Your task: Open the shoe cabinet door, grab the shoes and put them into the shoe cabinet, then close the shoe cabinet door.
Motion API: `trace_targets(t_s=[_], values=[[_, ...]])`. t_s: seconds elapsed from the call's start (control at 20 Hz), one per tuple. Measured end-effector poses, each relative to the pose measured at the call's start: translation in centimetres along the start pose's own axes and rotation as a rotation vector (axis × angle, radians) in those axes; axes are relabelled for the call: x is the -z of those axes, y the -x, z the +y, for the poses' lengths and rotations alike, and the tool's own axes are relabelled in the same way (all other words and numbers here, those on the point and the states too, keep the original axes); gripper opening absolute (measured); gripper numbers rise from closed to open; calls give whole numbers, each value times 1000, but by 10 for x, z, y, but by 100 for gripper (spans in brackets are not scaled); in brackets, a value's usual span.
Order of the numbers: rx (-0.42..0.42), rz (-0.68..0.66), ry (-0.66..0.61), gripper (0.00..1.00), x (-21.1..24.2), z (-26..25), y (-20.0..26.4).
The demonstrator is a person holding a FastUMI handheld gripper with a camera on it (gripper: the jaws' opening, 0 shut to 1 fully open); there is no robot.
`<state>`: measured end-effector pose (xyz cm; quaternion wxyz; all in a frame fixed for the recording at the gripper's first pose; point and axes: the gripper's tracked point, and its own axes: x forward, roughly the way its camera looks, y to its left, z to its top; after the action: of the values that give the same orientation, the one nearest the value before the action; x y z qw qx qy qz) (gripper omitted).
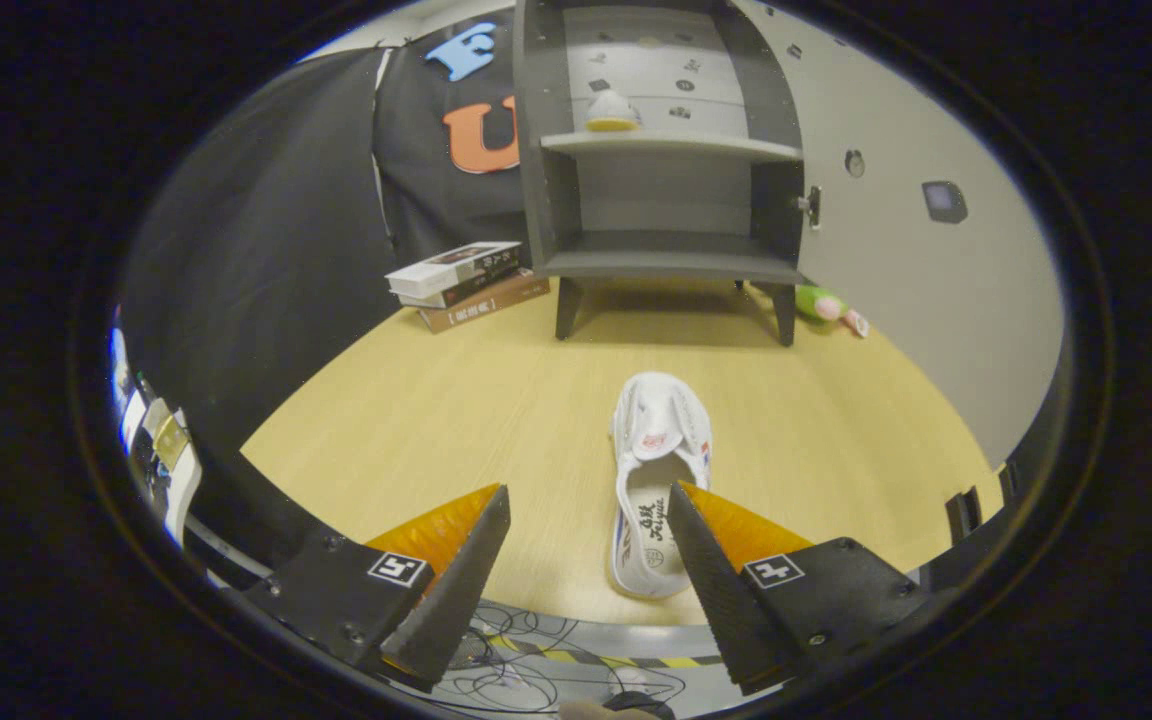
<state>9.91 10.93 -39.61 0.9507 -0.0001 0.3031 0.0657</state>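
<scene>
Pale wooden tabletop (456, 400) spreads across the booth, backed by black cloth on the left and a light grey wall on the right. At the far side stands a dark grey shoe cabinet (666, 170) on short legs, its pale door (896, 230) swung wide to the right and its two shelves exposed. On the upper shelf sits a small white-and-yellow object (612, 112), too small to identify. Left of the cabinet lies a stack of three books (466, 282); right of its legs rests a small green and pink toy (829, 306). A white canvas slip-on shoe (658, 470) lies on the table well in front of the cabinet, toe pointing far, heel near. The gripper (588, 505) is released, its fingers spread wide and holding nothing; the shoe's heel sits just beside the right finger (726, 590), on its inner side, while the left finger (456, 590) is well clear. Loose cables (536, 670) lie below the near table edge.
</scene>
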Motion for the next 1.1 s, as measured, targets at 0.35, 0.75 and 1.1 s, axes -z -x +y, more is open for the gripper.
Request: trace_targets(t_s=[0.35,0.75,1.1], values=[[27,46,-1,98,-2,-5,-47],[-28,31,41,98,-8,-11,-64],[-50,24,-10,31,-19,-26,-74]])
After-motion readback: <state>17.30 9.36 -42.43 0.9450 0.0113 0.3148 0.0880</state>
